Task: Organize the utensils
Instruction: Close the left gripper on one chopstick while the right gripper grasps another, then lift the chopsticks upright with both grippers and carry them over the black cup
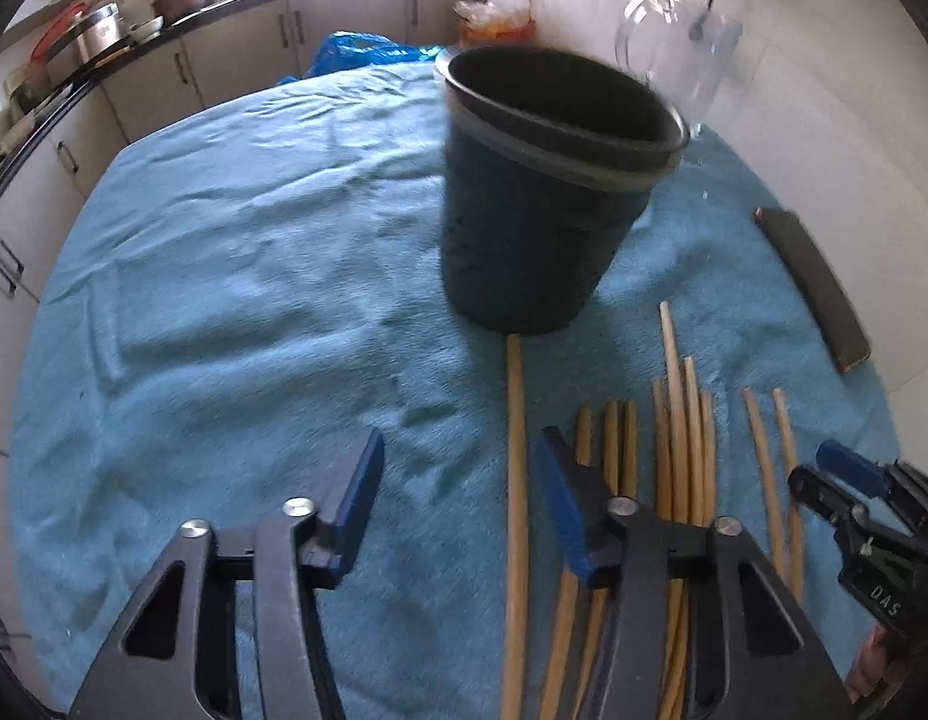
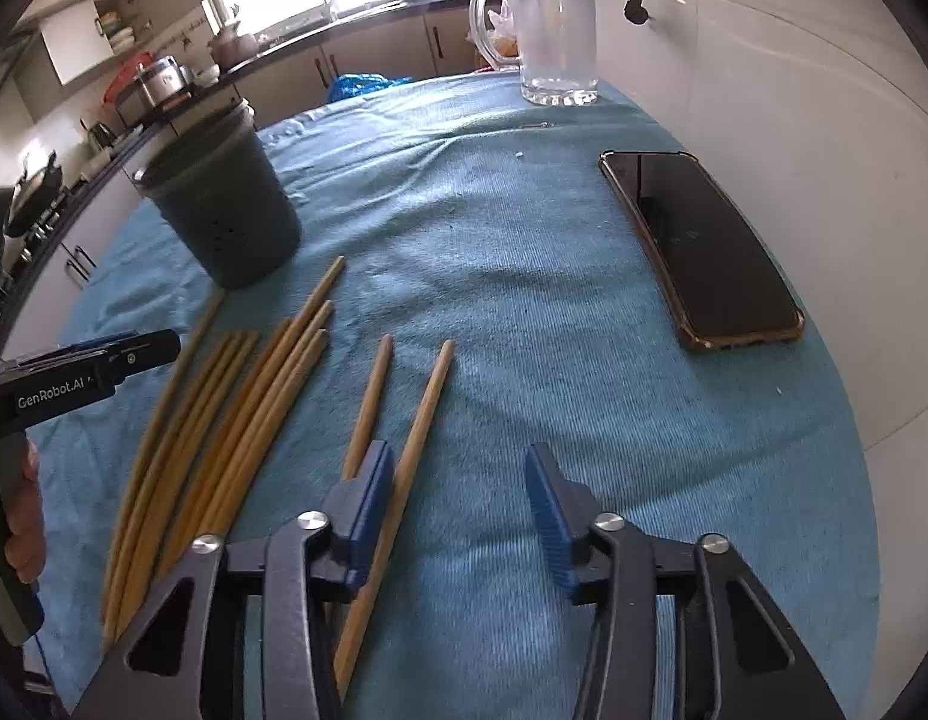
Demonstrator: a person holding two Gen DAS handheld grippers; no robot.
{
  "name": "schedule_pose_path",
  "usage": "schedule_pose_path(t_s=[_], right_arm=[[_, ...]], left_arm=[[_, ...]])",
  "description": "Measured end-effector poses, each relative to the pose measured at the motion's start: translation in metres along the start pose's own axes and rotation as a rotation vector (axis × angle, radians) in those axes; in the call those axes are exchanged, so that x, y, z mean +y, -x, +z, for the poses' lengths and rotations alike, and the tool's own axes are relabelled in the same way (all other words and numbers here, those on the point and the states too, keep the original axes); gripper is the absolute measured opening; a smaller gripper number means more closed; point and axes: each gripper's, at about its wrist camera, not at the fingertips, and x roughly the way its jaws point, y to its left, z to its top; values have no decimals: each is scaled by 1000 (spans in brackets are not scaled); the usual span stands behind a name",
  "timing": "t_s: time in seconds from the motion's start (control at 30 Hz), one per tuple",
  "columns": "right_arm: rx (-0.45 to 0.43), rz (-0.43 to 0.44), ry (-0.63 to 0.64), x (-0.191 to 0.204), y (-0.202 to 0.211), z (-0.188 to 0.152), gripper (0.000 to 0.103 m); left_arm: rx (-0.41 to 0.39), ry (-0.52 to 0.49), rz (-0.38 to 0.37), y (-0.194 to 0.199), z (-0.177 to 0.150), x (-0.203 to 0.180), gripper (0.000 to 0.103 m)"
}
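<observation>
Chopsticks [image 2: 272, 414]: smooth wood. Holder [image 1: 542, 192]: matt dark plastic. Table cover [image 2: 524, 300]: rough blue cloth. Mug [image 2: 554, 36]: clear glass. Phone [image 2: 704, 246]: glossy.

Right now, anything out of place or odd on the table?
One thing: a phone lies flat on the blue cloth near the right edge, no utensil. The chopsticks lie loose beside the dark holder, none in it. Nothing spilled or visibly damaged.

Open cloth [image 1: 224, 276] lay left of my bin [image 1: 542, 192]; chopsticks [image 2: 236, 420] crowded the near side, phone [image 2: 704, 252] and mug [image 2: 554, 30] stood rightward.
</observation>
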Motion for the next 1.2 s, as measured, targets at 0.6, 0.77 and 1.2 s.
schedule_pose_path(t_s=[0.6, 0.77, 1.2], right_arm=[[91, -20, 55, -5, -9, 19, 13], [81, -83, 91, 8, -14, 22, 13], [-100, 65, 53, 7, 52, 18, 6]], left_arm=[[42, 19, 23, -5, -5, 14, 7], [4, 12, 48, -6, -5, 7, 8], [-210, 77, 13, 112, -42, 18, 6]])
